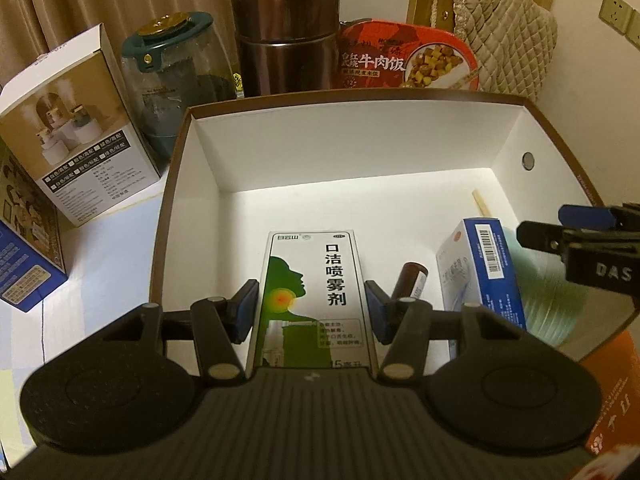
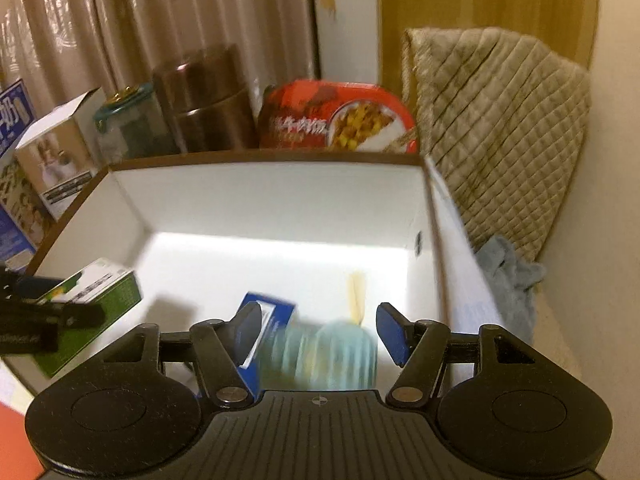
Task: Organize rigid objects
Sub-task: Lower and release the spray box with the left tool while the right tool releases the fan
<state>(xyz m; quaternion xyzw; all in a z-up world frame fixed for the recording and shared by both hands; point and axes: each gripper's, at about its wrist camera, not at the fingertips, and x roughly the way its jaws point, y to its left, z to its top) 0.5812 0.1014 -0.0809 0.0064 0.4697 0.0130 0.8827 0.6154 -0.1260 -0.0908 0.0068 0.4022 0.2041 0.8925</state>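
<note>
- left wrist view: the left gripper [image 1: 312,306] hangs over an open white-lined box [image 1: 348,98] with a brown rim, its fingers [image 1: 248,310] pressed against the two long sides of a green and white spray carton [image 1: 314,292], which stands up out of the box between them.
- inside the box, just right of that carton, a small brown bottle [image 1: 410,280] leans, and beyond it a blue and white carton [image 1: 480,276] stands tilted.
- a pale green ribbed thing [image 1: 554,300] shows blurred at the right of the blue carton; a wooden stick [image 1: 480,202] lies on the box floor by the right wall.
- right wrist view: the right gripper [image 2: 318,334] points down into the same box, the pale green ribbed thing between its fingers [image 2: 390,332]; the blur hides whether the pads press on it, so i cannot tell if it is held.
- the blue and white carton sits just beside the left finger of that gripper, and the spray carton with the left gripper shows at the left edge.
- behind the box on the surface [image 1: 100,248] stand a white product box [image 1: 68,136], a teal-lidded jar [image 1: 172,72], a brown metal canister [image 1: 286,36] and a red meal tub [image 1: 408,60].
- a quilted beige bag [image 2: 500,132] leans at the wall on the right, a grey cloth [image 2: 512,284] below it.
</note>
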